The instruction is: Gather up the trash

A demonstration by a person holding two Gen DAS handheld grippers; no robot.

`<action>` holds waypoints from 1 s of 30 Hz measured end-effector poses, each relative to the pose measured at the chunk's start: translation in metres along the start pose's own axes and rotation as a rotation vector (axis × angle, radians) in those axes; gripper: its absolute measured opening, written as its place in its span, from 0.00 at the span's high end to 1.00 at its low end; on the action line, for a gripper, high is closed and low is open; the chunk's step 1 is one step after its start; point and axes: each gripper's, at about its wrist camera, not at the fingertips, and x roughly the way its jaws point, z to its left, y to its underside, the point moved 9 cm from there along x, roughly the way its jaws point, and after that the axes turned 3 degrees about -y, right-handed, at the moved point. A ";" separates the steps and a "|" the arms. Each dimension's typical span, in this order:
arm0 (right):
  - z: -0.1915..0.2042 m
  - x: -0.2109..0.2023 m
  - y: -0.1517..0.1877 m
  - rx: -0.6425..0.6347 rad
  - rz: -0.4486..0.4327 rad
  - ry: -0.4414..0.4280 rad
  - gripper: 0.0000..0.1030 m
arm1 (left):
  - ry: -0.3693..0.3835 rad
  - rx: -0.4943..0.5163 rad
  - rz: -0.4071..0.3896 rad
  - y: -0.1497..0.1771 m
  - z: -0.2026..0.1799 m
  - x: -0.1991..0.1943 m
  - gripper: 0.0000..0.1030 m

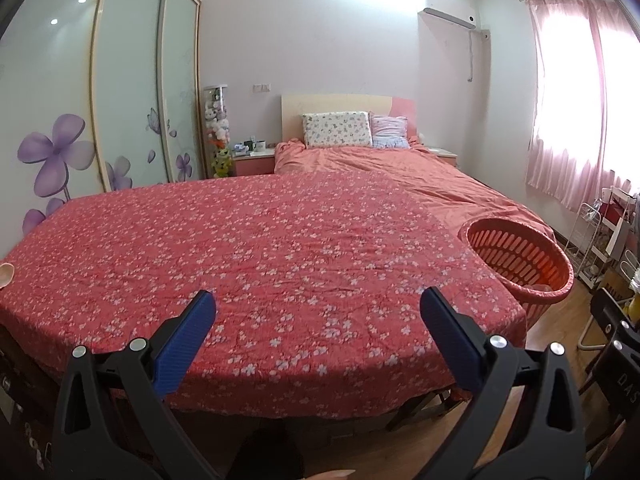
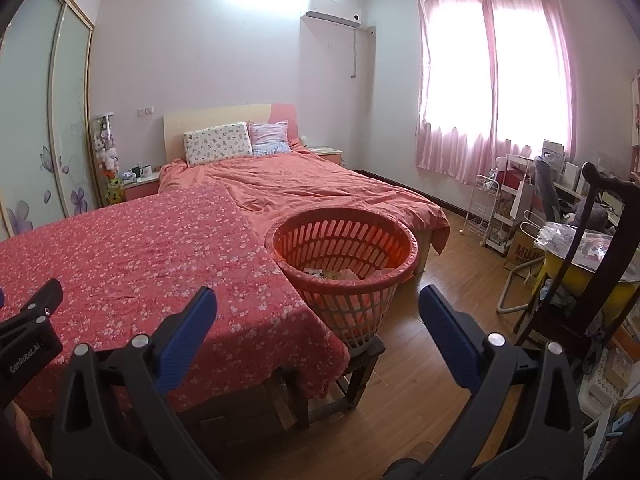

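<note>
2 grippers: both are seen spread wide, with nothing held between the blue pads.
Left gripper [image 1: 318, 308]: it is held over the near edge of the floral red cloth [image 1: 256, 264], jaws far apart, the cloth showing plainly between them.
Left pads [image 1: 186, 344]: blue, ribbed, set on black arms; nothing is touched by them.
Right gripper [image 2: 318, 308]: it is held off the cloth's right corner, jaws far apart, with the basket [image 2: 344, 256] framed just beyond the gap.
Right pads [image 2: 450, 340]: blue, clear of everything; wooden floor [image 2: 432, 272] is seen past them.
Basket: an orange slotted tub, upright, set on a dark wooden stool [image 2: 360, 360] just beside the cloth's right edge. From the left wrist view it is seen at the far right, [image 1: 520, 256].
Trash [image 2: 340, 274]: pale crumpled scraps are seen lying in the bottom of the basket; what they are cannot be told.
Cloth surface: 1 small pale round object [image 1: 6, 274] is glimpsed at the far left edge in the left view, cut off by the frame; it cannot be identified.
Bed [image 2: 312, 196]: an orange quilt and 2 pillows [image 2: 236, 142] are seen behind the cloth-covered surface.
Window side: pink curtains [image 2: 492, 80] are drawn, and a cluttered desk and chair [image 2: 592, 248] are seen at the right.
</note>
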 end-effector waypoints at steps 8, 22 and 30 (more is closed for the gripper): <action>-0.006 0.005 0.003 0.012 0.022 0.016 0.04 | 0.000 -0.008 0.023 0.006 0.001 0.001 0.02; -0.006 0.008 0.005 0.013 0.028 0.014 0.04 | -0.003 -0.018 0.028 0.005 0.004 0.000 0.02; -0.005 0.008 0.005 0.012 0.031 0.012 0.04 | -0.002 -0.025 0.030 0.005 0.004 0.000 0.02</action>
